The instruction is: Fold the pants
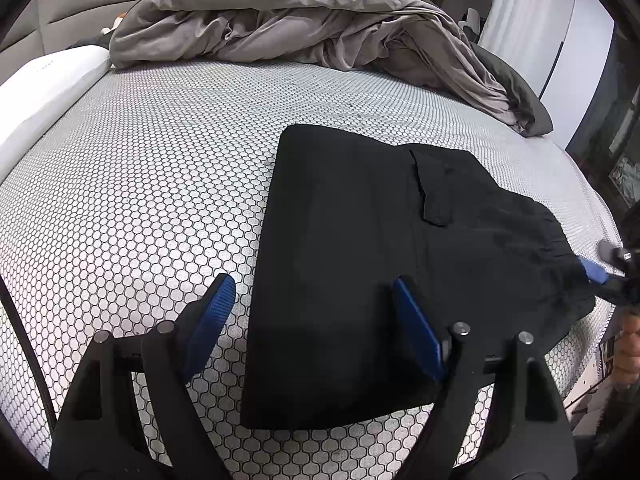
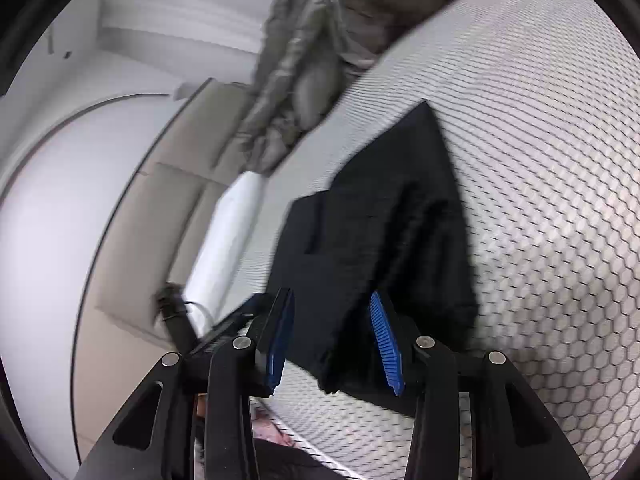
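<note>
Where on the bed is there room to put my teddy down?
The mattress is bare between the white pillow and the black pants. It is crowded at the far end under the heaped grey duvet, and on the pants' side.

Both wrist views near, sharing folded pants point(image 1: 340, 264) point(image 2: 384, 232).

pants point(image 1: 360, 264) on mattress point(image 1: 140, 200) | duvet point(image 1: 288, 20) behind pants
</note>
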A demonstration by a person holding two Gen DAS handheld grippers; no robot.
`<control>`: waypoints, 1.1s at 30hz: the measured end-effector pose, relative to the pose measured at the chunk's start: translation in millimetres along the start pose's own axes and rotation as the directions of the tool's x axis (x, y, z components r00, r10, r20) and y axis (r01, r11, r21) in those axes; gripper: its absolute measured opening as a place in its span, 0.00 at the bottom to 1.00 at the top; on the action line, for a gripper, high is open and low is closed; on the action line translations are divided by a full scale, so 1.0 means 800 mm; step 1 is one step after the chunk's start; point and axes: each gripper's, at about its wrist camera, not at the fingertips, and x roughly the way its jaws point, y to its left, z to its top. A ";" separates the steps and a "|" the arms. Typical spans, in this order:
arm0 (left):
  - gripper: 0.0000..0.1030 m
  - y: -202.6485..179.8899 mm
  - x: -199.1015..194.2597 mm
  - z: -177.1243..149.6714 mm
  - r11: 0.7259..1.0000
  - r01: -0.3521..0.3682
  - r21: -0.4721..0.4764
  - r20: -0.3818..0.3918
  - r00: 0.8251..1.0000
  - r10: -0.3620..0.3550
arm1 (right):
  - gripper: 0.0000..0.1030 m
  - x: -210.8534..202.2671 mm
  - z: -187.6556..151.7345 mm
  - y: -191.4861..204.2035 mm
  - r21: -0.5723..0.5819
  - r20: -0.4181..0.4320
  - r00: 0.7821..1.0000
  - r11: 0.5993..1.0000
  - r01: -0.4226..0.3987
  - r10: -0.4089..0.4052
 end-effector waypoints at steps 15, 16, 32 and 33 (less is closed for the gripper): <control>0.77 0.001 0.006 0.002 1.000 0.000 0.025 -0.011 1.000 0.000 | 0.47 0.003 0.003 -0.009 -0.009 -0.003 0.989 0.989 0.148 -0.148; 0.77 0.001 0.006 0.002 1.000 0.001 0.024 -0.013 1.000 -0.001 | 0.47 0.010 0.001 -0.014 0.000 -0.025 0.991 0.991 0.131 -0.131; 0.77 0.015 -0.007 0.000 1.000 -0.005 0.001 -0.004 1.000 0.005 | 0.47 0.064 -0.008 -0.021 -0.021 -0.146 0.987 0.998 0.064 -0.066; 0.77 0.014 -0.008 0.000 1.000 -0.004 -0.002 -0.002 1.000 0.004 | 0.47 0.069 -0.008 -0.020 -0.013 -0.161 0.986 0.999 0.049 -0.050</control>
